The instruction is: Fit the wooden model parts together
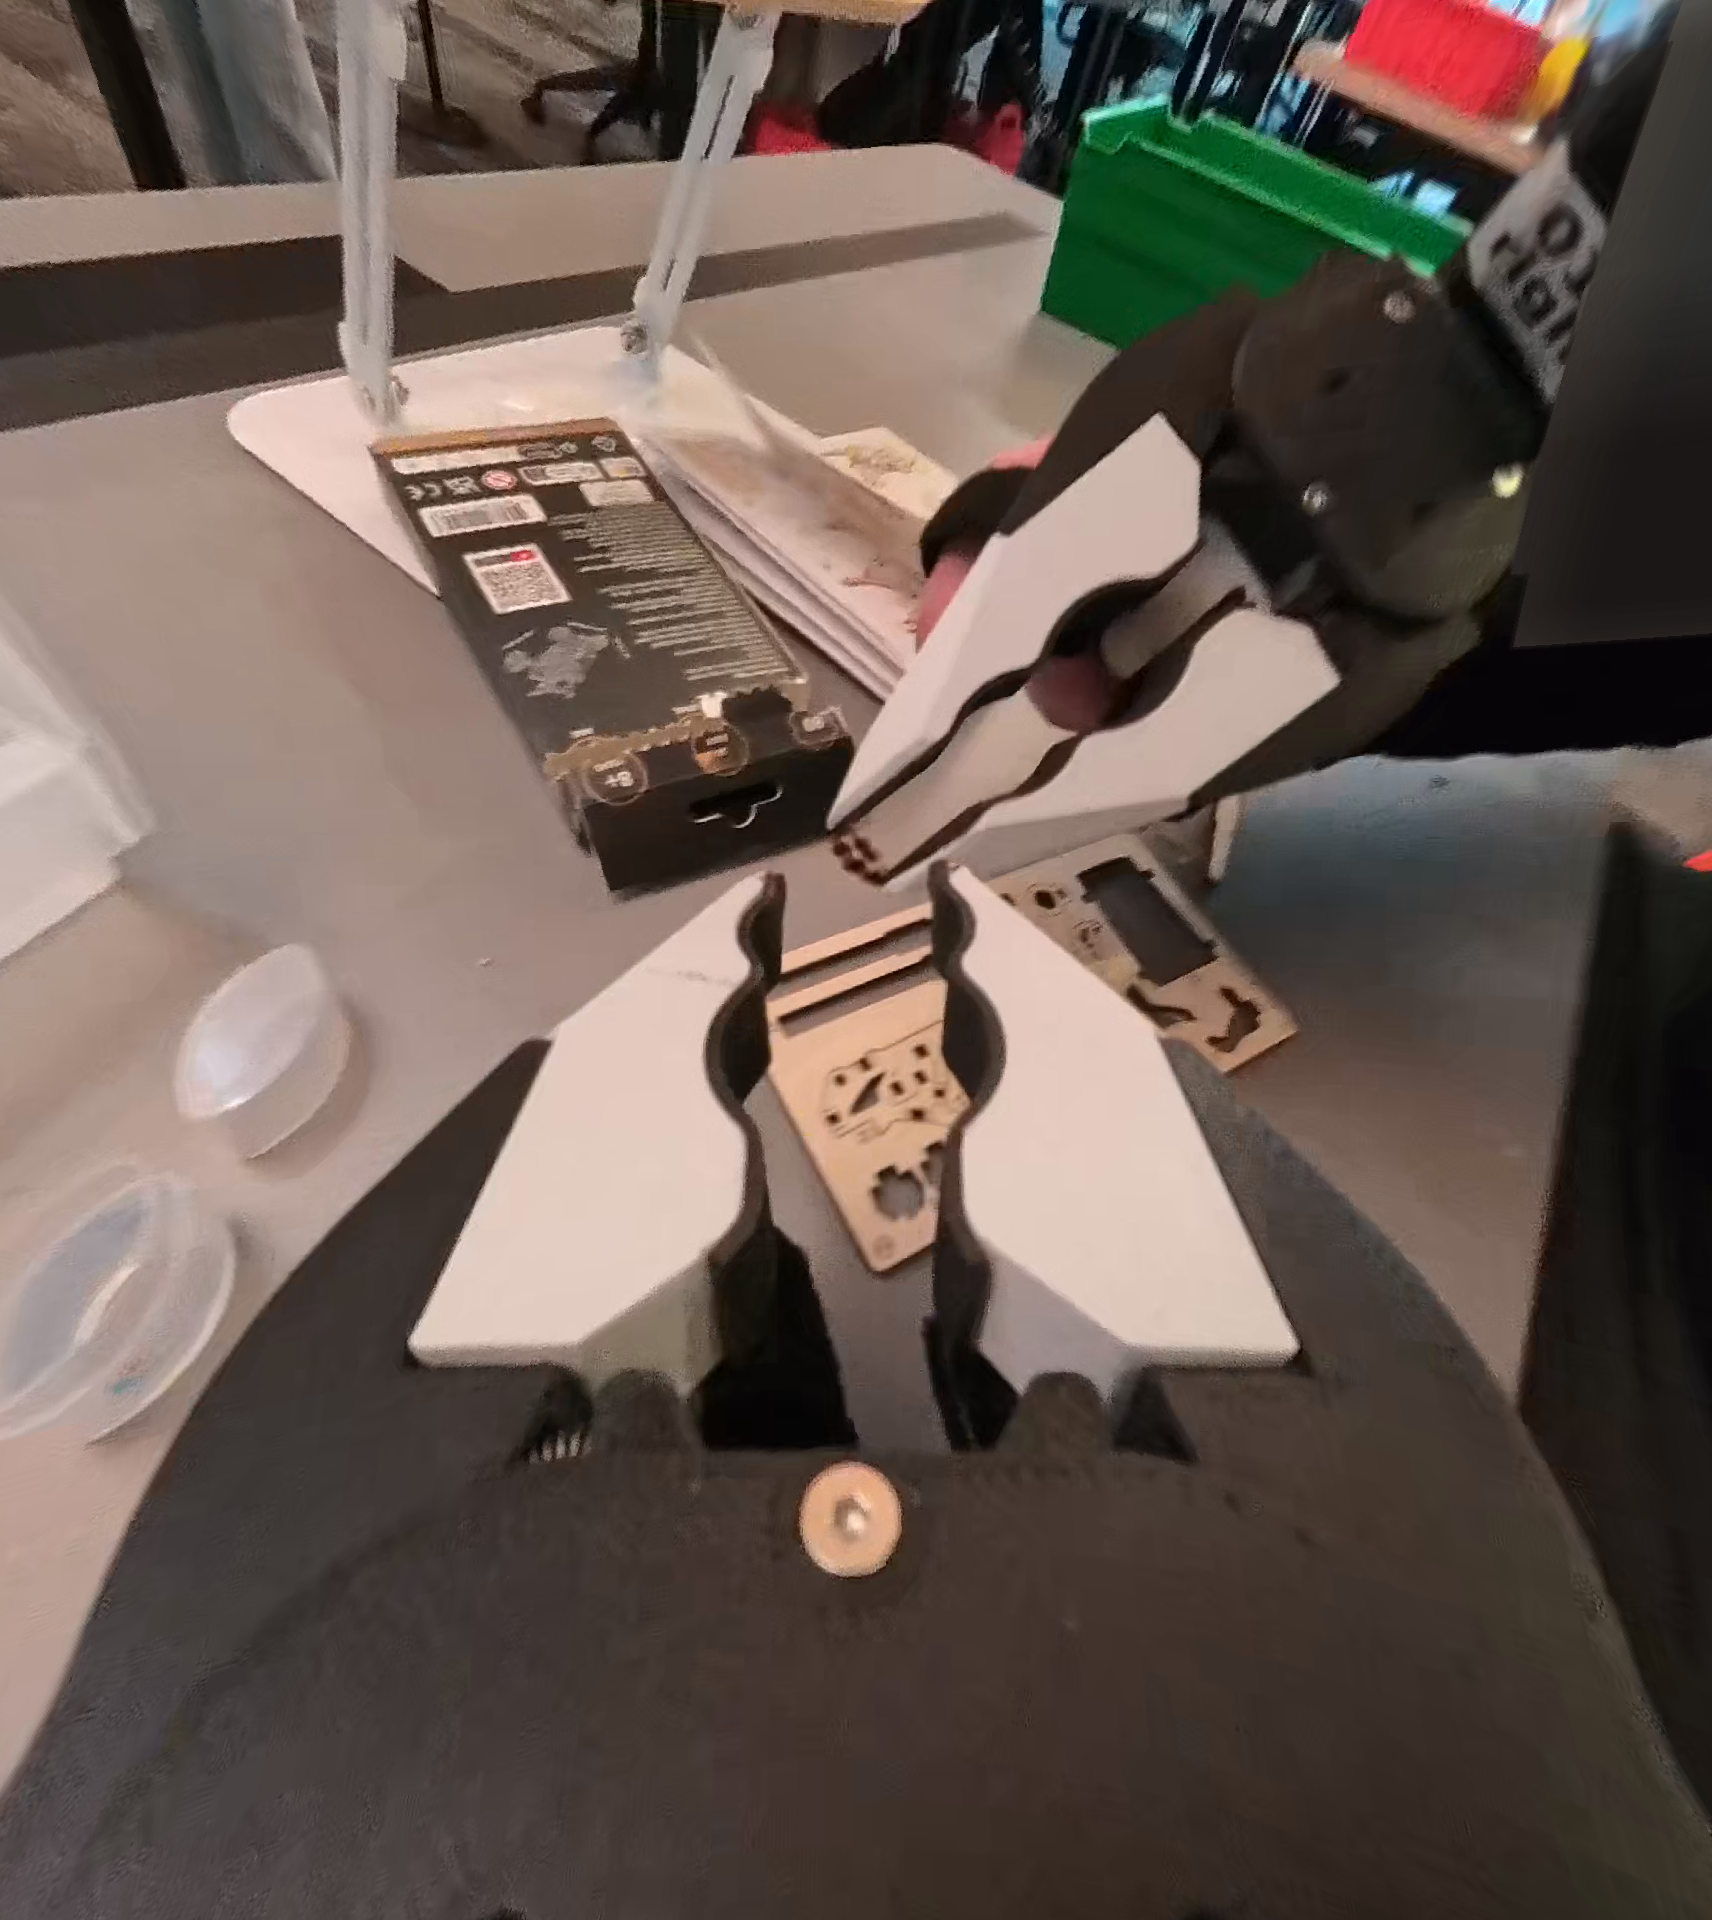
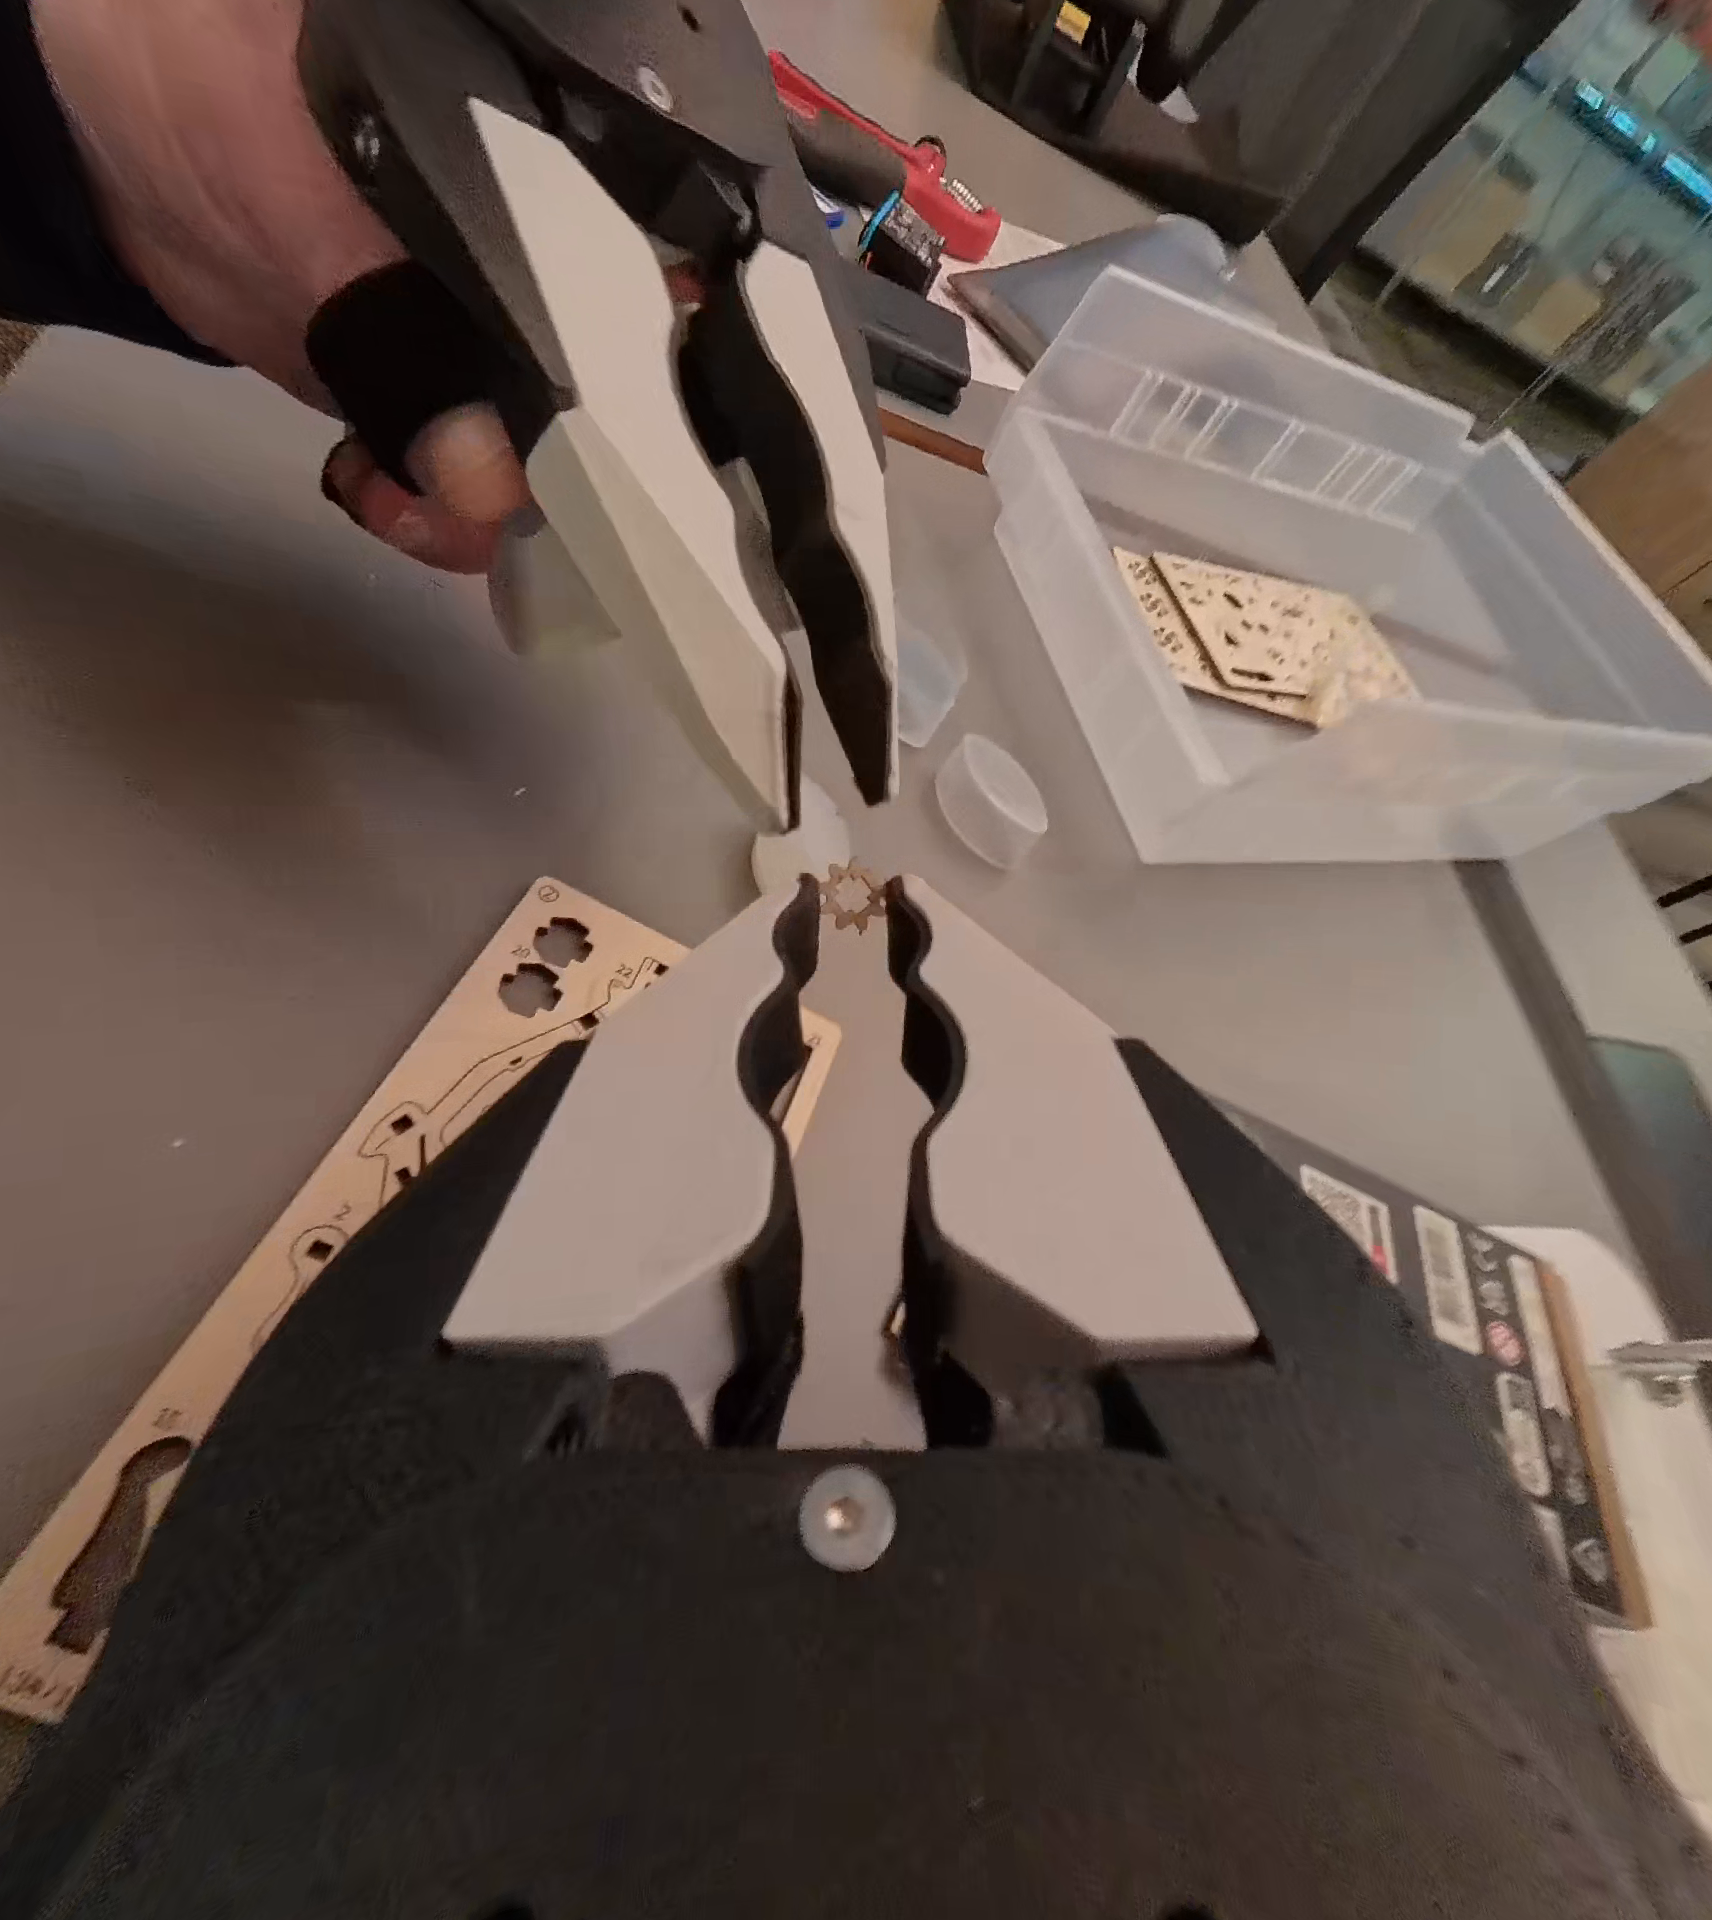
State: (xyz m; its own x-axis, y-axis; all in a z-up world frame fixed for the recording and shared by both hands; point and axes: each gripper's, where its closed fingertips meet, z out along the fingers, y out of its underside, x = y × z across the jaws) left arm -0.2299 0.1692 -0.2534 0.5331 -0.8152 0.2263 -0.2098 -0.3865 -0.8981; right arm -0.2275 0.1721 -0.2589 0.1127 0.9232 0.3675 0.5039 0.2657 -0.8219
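Note:
My right gripper (image 2: 854,883) is shut on a small wooden gear (image 2: 854,902), pinched at its fingertips above the table. My left gripper (image 1: 854,883) is open and empty. Its tips are just short of the gear (image 1: 857,854), which the right gripper (image 1: 873,847) brings in from the upper right. In the right wrist view the left gripper (image 2: 828,805) points down at the gear from the upper left, held by a hand. Punched wooden sheets (image 1: 873,1112) (image 2: 312,1195) lie flat on the grey table under both grippers.
A black product box (image 1: 603,623) lies behind the sheets, next to a white lamp base (image 1: 312,436) and paper booklets (image 1: 831,540). Small clear plastic cups (image 1: 260,1039) (image 2: 992,800) stand nearby. A clear plastic bin (image 2: 1454,769) holds more wooden sheets (image 2: 1247,623). A green crate (image 1: 1226,239) stands at the back right. My left and right fingertips are right by each other.

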